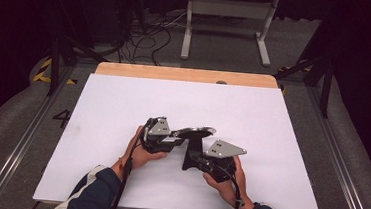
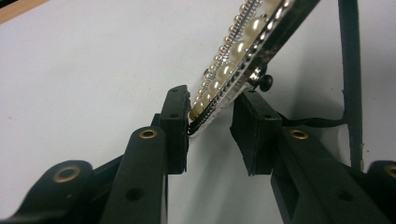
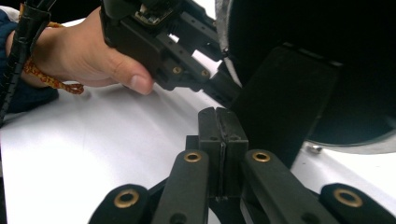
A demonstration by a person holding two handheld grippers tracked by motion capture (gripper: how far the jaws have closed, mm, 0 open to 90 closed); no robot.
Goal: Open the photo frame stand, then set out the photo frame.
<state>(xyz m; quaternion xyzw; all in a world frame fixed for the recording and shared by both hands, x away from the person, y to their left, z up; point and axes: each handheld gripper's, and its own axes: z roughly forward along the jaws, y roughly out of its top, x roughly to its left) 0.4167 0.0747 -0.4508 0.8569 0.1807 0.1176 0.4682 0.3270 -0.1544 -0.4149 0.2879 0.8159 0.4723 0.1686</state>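
1. Left gripper view: we see our left gripper point(image 2: 210, 128) with its jaws spread around the edge of the pearl-rimmed frame point(image 2: 233, 51). The left pad touches the frame's rim; the right pad stands just clear, so no pinch.
2. A small black knob point(image 2: 265, 82) sticks out of the frame's back just above the right pad.
3. Right gripper view: our right gripper point(image 3: 223, 128) has its jaws pressed together with nothing between them. The tips sit just beside the frame's black stand point(image 3: 285, 102).
4. Same view: the left hand point(image 3: 88, 53) holds the left gripper at the frame's edge; a braided cord point(image 3: 46, 77) circles the wrist.
5. High view: the frame point(image 1: 195, 133) is held tilted above the white board point(image 1: 123, 104), between both grippers, near the board's front middle, its stand hanging down towards the board.
6. Wooden table edge point(image 1: 186, 74) shows behind the board; a white stand point(image 1: 228, 17) sits on the floor beyond.
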